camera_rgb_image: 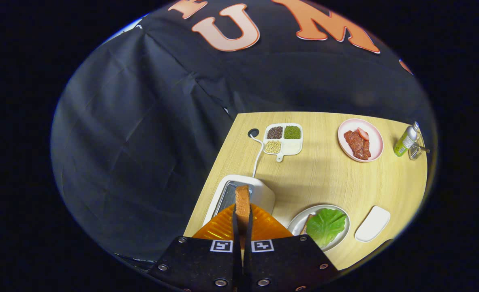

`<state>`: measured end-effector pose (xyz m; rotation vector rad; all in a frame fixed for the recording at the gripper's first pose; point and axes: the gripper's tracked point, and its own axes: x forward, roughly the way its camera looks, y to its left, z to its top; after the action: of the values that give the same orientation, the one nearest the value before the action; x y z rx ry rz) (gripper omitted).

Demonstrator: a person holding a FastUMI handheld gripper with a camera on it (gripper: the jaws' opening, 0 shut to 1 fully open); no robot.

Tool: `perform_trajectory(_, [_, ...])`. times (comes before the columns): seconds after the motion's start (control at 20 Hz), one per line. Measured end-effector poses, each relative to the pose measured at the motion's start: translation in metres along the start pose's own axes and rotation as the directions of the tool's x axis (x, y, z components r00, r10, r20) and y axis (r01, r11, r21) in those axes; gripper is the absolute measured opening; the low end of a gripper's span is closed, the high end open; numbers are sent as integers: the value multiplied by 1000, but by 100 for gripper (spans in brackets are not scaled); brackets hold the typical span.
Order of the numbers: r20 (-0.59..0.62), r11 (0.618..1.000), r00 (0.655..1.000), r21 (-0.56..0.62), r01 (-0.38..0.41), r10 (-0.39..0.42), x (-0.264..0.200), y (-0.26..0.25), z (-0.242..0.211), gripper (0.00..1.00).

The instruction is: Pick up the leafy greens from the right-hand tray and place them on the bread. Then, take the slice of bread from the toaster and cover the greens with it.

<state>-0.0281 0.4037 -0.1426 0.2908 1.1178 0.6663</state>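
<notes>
Golden-brown and flat, the slice of bread is standing on edge between the two fingers of the tongs, which are pinching it from both sides with barely any gap left between them. Just beyond and below the slice, the white toaster is sitting with rounded corners and a shiny metal slot, and a thin white cord is running from it toward a dark round hole in the surface, a pale wood-grain top. Ahead of the tongs and off to the right, a round white plate is carrying the leafy greens, a crinkled, veined green leaf lying over something pale that is only peeking out at its left edge. Further right, a smooth white rounded tray is lying bare. Well beyond the tongs, a white divided dish with a small handle is holding dark, green and tan grains in separate sections. To the right of it, a pink round plate is bearing reddish slices of meat, and a green bottle is tilting beside a small wire holder.
</notes>
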Motion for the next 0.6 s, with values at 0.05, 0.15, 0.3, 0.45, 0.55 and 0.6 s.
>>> perform_trajectory(0.05, [1,1000,1000,27,-11,11,-3,-9,-3,2])
perform_trajectory(0.15, [-1,995,999,96,-38,39,-5,-32,-11,2])
perform_trajectory(0.3, [-6,979,998,195,-58,61,-2,-67,-29,2])
perform_trajectory(0.45, [-12,969,998,238,-60,65,6,-98,-47,3])
perform_trajectory(0.55, [-19,965,997,256,-65,72,13,-116,-61,3])
perform_trajectory(0.6, [-30,962,997,268,-59,69,18,-125,-69,3])
